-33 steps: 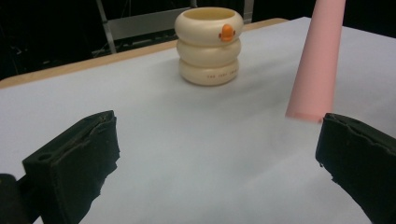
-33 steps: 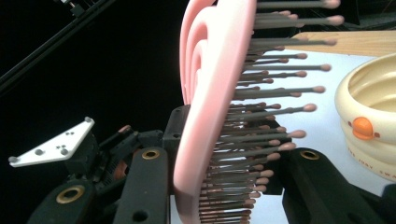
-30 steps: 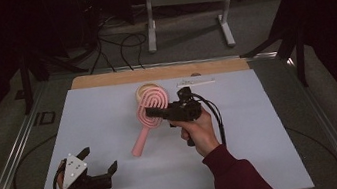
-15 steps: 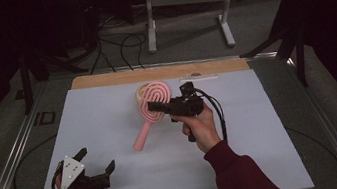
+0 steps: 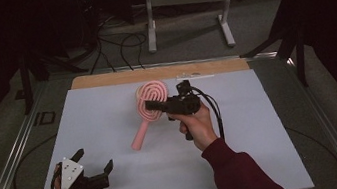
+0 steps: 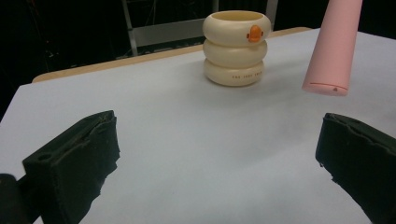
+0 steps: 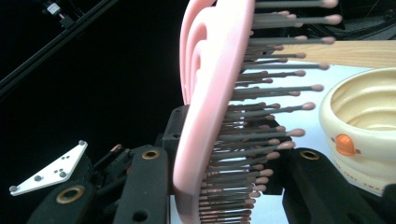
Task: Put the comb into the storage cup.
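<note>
Right now the right gripper [image 5: 154, 105] clamps the pink plastic hairbrush [image 5: 149, 111] by its bristled head, lifted beside the cream ringed cup [image 6: 236, 48], so keep the grip firm and tilt handle-down into the cup; left gripper [image 5: 93, 161] idles wide open, empty.

Recording lab or studio, not a home. White sheet [image 5: 111, 133] covers a wooden tabletop [image 5: 153, 73], bare wood showing along the far edge, upper centre of the high view. Metal rails [image 5: 10, 163] run down both sides of the table. Loose black cables [image 5: 114, 47] on grey floor at upper centre; a grey metal stand [image 5: 188, 0] beyond them. Surroundings dark, seemingly black drapes at upper left and right, though too dim to be sure. No household furnishings.
</note>
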A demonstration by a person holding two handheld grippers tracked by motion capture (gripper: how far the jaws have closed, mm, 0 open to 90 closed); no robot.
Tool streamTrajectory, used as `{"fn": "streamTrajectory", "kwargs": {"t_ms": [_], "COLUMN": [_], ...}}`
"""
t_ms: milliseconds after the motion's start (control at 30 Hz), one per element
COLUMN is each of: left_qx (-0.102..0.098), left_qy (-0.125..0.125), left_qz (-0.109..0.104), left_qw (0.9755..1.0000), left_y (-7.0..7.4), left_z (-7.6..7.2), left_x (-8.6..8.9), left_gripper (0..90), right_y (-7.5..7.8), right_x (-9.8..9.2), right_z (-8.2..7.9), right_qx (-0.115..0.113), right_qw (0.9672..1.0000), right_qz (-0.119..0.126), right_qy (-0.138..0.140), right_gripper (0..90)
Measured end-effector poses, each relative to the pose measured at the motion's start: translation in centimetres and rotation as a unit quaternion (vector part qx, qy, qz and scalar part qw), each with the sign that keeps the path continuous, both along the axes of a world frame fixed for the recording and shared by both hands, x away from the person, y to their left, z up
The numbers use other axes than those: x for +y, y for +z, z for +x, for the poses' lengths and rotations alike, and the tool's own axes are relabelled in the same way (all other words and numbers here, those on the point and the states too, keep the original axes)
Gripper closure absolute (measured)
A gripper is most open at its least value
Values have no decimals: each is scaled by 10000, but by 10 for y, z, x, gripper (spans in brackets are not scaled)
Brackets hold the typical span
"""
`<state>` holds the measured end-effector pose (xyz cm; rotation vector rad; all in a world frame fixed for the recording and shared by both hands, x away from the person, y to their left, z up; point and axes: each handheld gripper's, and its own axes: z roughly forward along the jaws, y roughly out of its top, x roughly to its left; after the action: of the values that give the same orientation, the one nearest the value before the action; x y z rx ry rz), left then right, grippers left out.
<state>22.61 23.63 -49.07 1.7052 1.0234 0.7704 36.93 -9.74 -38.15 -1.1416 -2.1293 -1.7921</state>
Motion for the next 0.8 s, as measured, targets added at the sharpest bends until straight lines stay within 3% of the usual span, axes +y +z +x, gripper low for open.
{"fn": "streamTrajectory", "kwargs": {"t_ms": [367,800], "left_qx": [43,34], "left_qy": [-20,-20], "left_qz": [31,9], "left_qw": [10000,10000], "left_y": [-1,-1], "left_z": [-1,-1], "left_x": [-1,0], "left_gripper": [2,2], "right_y": [3,8], "right_x": [10,13], "right_z": [3,10], "right_qx": [-27,-30], "right_qw": [9999,10000], "right_qz": [-75,17], "right_qy": [63,-26], "right_gripper": [639,639]}}
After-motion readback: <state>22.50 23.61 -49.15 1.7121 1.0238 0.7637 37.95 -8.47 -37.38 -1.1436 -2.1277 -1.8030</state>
